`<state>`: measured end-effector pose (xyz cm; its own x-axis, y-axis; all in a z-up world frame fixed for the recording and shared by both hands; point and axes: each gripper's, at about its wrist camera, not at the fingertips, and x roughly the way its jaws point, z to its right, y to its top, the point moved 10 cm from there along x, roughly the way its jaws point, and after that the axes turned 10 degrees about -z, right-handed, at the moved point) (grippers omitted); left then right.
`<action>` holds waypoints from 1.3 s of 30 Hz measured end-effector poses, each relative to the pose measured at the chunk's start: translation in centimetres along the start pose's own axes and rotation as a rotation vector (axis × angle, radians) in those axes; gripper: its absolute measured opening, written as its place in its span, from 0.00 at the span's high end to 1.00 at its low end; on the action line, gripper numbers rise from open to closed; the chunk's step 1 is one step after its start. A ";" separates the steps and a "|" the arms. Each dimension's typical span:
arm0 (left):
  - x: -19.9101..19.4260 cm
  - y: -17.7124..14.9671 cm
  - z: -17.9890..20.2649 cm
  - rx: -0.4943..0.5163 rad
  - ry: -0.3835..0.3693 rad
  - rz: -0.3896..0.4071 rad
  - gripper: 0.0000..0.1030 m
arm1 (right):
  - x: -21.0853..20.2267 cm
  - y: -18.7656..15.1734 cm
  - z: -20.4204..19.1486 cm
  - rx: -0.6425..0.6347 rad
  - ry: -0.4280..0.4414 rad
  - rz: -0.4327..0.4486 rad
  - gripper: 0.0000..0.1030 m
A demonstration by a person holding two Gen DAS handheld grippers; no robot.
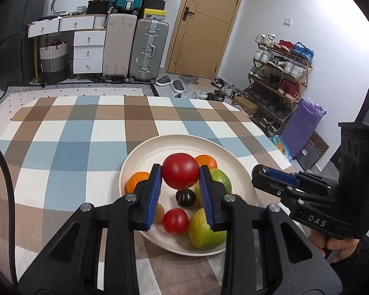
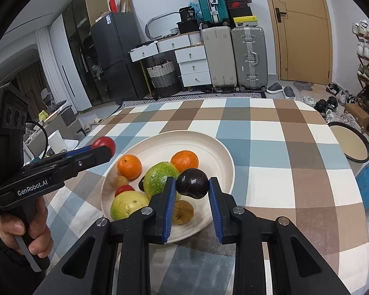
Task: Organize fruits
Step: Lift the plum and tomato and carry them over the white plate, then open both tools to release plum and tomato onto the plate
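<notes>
- Left gripper (image 1: 180, 172) clamped tight on a red tomato (image 1: 180, 170), blue pads pressing either side, fruit riding at the fingertips, clear above the plate.
- Right gripper (image 2: 192, 184) closed on a dark plum (image 2: 192, 183), pinched at the very tips, hanging over the near rim of the cream plate (image 2: 209, 145).
- Below and behind the left fingers: a second, smaller tomato (image 1: 175, 221), another dark plum (image 1: 185, 198), two green fruits, likely guavas (image 1: 205, 231), two mandarins, the far one (image 1: 206, 161) just beyond the fingertips.
- Under the right fingers: a brown, wrinkled fruit (image 2: 182, 212), kind not clear; a small tan fruit (image 2: 121, 181) off to the left of them.
- Judging by both loads lifted, sorting by kind under way, plate likely the source; no second container visible on the checked tablecloth (image 2: 270, 152), so drop spot unknown.
- Worth keeping both grips steady: round, smooth skins, tip-only hold on the plum, easy to squirt out if squeezed harder or swung fast.
- Best carried low and level, each to its own side, no crossing of hands.
- Set down before opening, fruit touching cloth first, then pads eased apart slowly to stop a roll.
- Risk: tomato bruising under pad pressure; plum rolling toward the table edge.
</notes>
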<state>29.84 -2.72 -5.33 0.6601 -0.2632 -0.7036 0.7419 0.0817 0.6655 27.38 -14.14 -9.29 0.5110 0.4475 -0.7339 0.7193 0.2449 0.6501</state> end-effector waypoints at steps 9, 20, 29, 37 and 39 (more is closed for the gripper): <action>2.2 -0.6 -0.6 0.012 0.041 -0.019 0.73 | 1.2 -0.4 0.8 0.035 -0.002 -0.011 0.73; 2.6 -0.8 -0.9 0.008 0.041 -0.015 0.73 | 1.8 -0.6 1.2 0.046 -0.012 -0.015 0.73; 2.8 -1.1 -0.5 0.021 0.052 -0.023 0.73 | 1.5 -0.6 1.1 0.041 -0.018 0.003 0.57; 1.5 -1.0 -0.7 0.012 0.054 0.010 0.50 | 1.0 -0.5 1.6 0.043 -0.049 0.021 0.41; 0.9 -1.0 -0.8 0.012 0.075 0.022 0.38 | 0.6 -0.6 1.6 0.039 -0.061 0.031 0.34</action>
<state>29.75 -2.29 -6.87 0.6837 -0.1889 -0.7049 0.7258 0.0754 0.6838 27.96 -15.37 -10.43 0.5604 0.4006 -0.7249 0.7199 0.1971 0.6655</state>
